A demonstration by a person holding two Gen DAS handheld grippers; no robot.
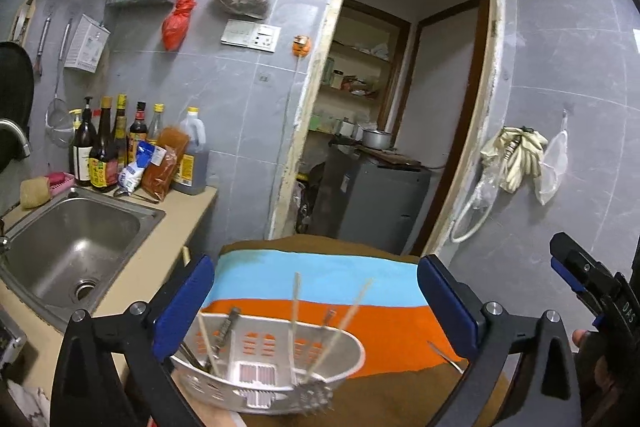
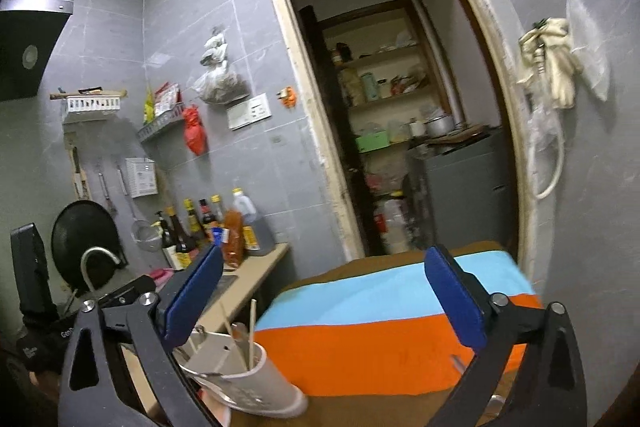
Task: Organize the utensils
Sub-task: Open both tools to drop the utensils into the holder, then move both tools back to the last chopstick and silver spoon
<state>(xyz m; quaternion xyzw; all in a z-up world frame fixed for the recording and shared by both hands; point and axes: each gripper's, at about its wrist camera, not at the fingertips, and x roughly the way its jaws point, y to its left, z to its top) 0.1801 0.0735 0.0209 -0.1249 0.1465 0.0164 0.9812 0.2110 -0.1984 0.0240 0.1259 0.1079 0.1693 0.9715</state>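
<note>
While both tongs gape empty | utensil holder (image 1: 272,367) at striped cloth's (image 1: 320,279) near edge | far side bare

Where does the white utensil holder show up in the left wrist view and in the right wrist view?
Left wrist view: the white utensil holder sits at bottom centre, on the striped cloth, chopsticks standing in it.
Right wrist view: the holder is at lower left, partly behind the near blue pad.
Shared landmark: the red bag hanging on the tiled wall.
</note>
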